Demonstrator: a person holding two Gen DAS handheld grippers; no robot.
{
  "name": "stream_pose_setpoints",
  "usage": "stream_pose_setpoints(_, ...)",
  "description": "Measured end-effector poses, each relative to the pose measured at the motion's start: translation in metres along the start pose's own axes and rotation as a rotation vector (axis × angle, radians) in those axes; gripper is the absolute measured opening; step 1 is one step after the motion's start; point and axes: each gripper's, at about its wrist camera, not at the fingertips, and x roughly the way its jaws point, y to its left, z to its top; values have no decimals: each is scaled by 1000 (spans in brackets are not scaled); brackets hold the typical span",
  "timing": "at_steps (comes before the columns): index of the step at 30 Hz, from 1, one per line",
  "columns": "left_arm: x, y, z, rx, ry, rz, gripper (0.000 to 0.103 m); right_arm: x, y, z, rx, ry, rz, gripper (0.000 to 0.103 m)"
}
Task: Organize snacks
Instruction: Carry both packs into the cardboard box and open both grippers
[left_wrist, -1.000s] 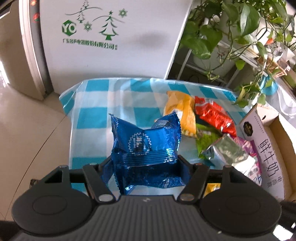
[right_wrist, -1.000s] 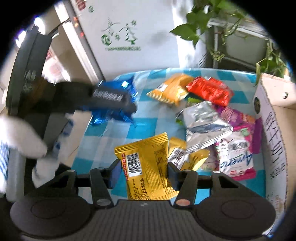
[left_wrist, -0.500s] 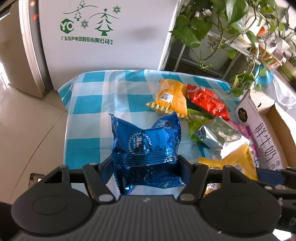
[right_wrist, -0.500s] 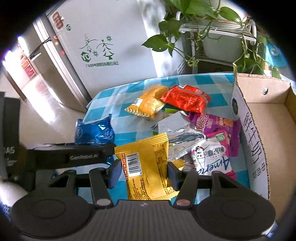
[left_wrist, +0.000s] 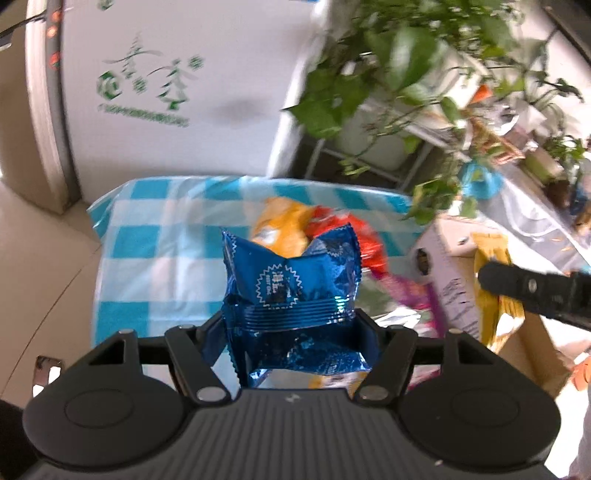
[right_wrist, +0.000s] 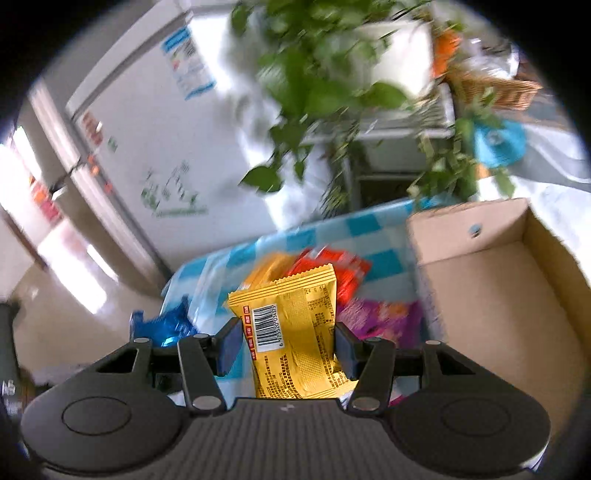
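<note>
Left wrist view: my left hand-held gripper (left_wrist: 291, 332) pinches a blue snack packet (left_wrist: 291, 291) above the checked tabletop (left_wrist: 155, 236). My right hand-held gripper (right_wrist: 286, 343) pinches a yellow packet (right_wrist: 291, 332), seemingly beside the cardboard box (right_wrist: 491, 295).

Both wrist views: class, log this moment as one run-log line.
left gripper: shut on blue packet | right gripper: shut on yellow packet | cardboard box: empty where visible | other snacks: on checked cloth

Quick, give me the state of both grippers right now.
Left gripper: closed on the blue snack packet.
Right gripper: closed on the yellow snack packet.
</note>
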Motion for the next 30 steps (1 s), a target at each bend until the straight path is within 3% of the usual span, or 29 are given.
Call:
stream_pose_setpoints(6, -3, -42, 7, 45, -14, -78, 69, -28, -44, 14, 100, -90, -82, 60)
stream_pose_setpoints(18, 17, -135, 2, 142, 52, -224, 69, -58, -114, 12, 290, -143, -274, 60)
stream_pose_setpoints(30, 55, -199, -19, 211, 150, -285, 70, -68, -148, 6, 421, -172, -337, 61)
